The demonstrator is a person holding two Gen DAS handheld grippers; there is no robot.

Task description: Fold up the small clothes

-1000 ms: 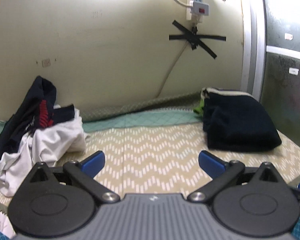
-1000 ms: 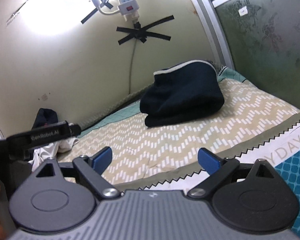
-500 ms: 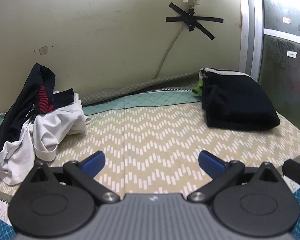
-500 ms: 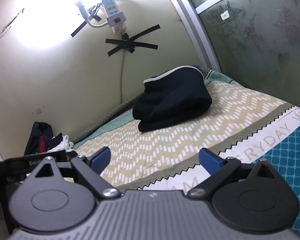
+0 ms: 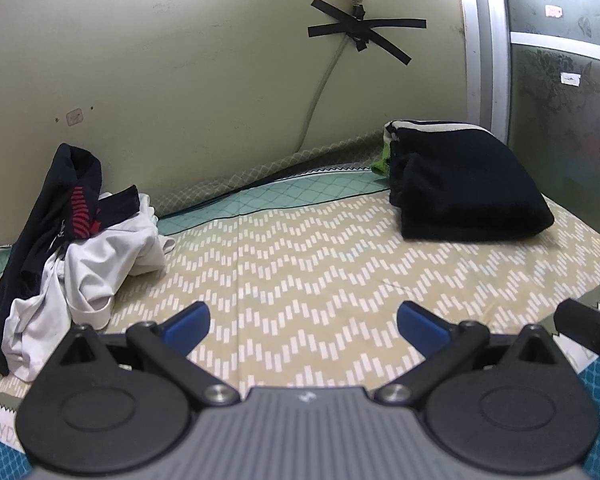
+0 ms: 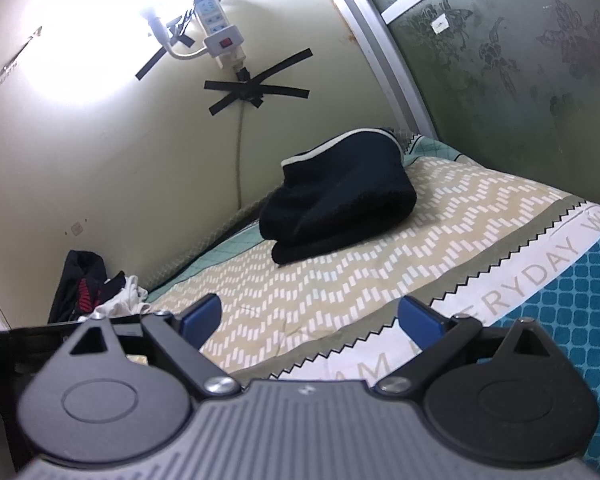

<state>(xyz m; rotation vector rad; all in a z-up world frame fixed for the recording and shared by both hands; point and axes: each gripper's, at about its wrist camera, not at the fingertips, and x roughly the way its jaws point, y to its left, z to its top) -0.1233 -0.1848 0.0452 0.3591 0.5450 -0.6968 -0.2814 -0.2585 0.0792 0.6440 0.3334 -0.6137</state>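
Note:
A loose heap of small clothes (image 5: 72, 248), white and dark navy with a red-striped piece, lies at the left by the wall; the same heap (image 6: 96, 292) shows small at the left of the right wrist view. A folded dark navy stack (image 5: 464, 188) with a white edge rests at the back right, also seen as the stack (image 6: 340, 204). My left gripper (image 5: 302, 326) is open and empty above the zigzag bedsheet (image 5: 300, 272). My right gripper (image 6: 310, 318) is open and empty too, near the bed's front edge.
A cream wall (image 5: 220, 80) runs behind the bed, with a power strip (image 6: 220, 38) and a cable held by black tape (image 5: 360, 36). A dark green patterned panel (image 6: 520, 80) bounds the right side. A bit of green cloth (image 5: 381, 162) peeks behind the folded stack.
Both grippers have drawn back and tilted, so the bed and both clothes piles sit lower and farther in view. Their jaws have stayed open. The clothes have not moved.

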